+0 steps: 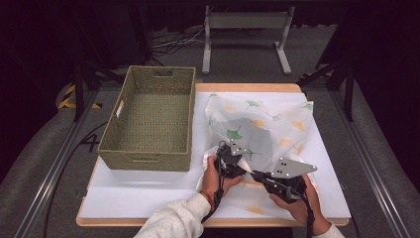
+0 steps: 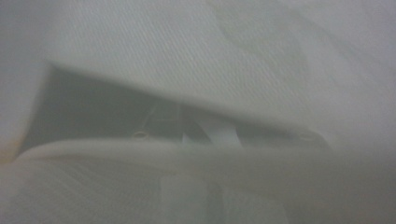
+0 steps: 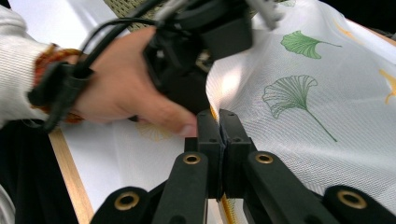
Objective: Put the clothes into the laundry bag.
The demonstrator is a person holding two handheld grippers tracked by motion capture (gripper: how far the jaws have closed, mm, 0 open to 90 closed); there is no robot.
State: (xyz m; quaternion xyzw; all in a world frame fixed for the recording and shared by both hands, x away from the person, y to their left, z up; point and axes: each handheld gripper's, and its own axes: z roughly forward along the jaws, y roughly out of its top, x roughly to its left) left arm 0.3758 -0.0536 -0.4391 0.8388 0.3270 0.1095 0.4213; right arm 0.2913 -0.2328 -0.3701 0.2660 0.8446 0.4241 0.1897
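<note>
A thin white cloth (image 1: 277, 116) printed with green and yellow ginkgo leaves lies rumpled on the right half of the white table (image 1: 143, 191). My right gripper (image 1: 251, 172) is at the cloth's near edge. In the right gripper view its jaws (image 3: 218, 116) are pressed together on a fold of the cloth (image 3: 299, 93). My left gripper (image 1: 232, 157) sits just left of it, pushed into the raised cloth, and its black body (image 3: 201, 42) and the hand holding it show close by. Cloth (image 2: 187, 56) drapes over the left gripper view and hides its jaws.
A large woven green-brown basket (image 1: 143, 159) with nothing in it stands on the table's left half, close to the cloth. The table's wooden front edge (image 1: 148, 222) runs below my forearms. A grey metal stand (image 1: 245, 22) is on the floor beyond the table.
</note>
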